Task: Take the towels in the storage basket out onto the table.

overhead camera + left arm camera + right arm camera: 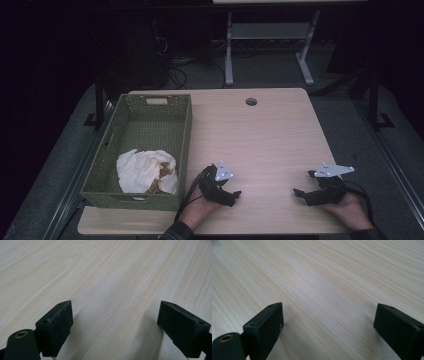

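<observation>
A green woven basket (pixel 186 131) stands on the left part of the light wooden table (pixel 260 135). A crumpled white cloth with brown patches (pixel 147 171) lies in its near end. My left gripper (pixel 235 194) rests low over the table near the front edge, just right of the basket, open with nothing between its pads (pixel 61 322). My right gripper (pixel 300 183) sits near the front right of the table, pointing left, also open and empty, its pads (pixel 268 326) wide apart over bare wood.
A round cable hole (pixel 251 101) sits near the table's far edge. Beyond the table stand a grey desk frame (pixel 270 35) and dark cables on the floor. Black posts (pixel 99 95) flank the table.
</observation>
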The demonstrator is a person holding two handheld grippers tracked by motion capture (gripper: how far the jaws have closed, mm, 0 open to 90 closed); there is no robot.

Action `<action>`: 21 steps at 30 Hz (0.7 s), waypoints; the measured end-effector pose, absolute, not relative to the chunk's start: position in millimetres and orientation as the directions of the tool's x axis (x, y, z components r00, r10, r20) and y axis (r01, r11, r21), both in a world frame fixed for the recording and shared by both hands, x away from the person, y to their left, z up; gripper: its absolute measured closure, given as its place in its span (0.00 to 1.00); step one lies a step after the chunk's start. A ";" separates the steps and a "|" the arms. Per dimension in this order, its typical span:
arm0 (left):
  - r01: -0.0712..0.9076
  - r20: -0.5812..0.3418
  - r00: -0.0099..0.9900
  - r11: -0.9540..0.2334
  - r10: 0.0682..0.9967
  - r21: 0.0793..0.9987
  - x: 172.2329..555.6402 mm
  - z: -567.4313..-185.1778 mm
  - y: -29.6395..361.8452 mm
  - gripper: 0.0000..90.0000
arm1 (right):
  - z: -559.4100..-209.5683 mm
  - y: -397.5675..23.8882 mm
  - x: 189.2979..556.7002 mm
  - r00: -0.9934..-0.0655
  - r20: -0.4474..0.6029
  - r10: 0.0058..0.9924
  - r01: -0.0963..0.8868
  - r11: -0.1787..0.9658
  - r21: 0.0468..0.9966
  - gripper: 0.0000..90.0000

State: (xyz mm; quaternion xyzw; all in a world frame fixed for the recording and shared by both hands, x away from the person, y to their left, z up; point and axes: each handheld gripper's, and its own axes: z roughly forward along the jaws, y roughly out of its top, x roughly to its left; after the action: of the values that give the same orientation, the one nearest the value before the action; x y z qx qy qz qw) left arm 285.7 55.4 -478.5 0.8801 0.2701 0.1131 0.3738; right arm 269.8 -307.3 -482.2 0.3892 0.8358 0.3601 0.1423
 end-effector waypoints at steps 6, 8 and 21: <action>0.391 -0.003 0.829 -0.576 0.559 0.718 286.7 -478.2 54.7 0.14 | -482.2 -307.3 269.8 -0.656 0.043 0.753 0.548 0.437 0.713 0.10; 0.393 -0.004 0.829 -0.578 0.559 0.716 287.1 -477.9 54.6 0.14 | -482.2 -307.3 269.8 -0.657 0.043 0.753 0.548 0.437 0.713 0.10; 0.425 -0.010 0.815 -0.585 0.579 0.691 289.0 -466.2 60.0 0.15 | -482.7 -306.6 269.6 -0.665 0.039 0.746 0.543 0.447 0.711 0.07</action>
State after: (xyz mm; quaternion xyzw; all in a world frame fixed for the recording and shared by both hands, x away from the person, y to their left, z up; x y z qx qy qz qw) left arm 289.0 60.0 -466.2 0.8837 0.2840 0.1087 0.3558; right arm 269.6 -306.6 -482.7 0.3842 0.8387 0.3591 0.1415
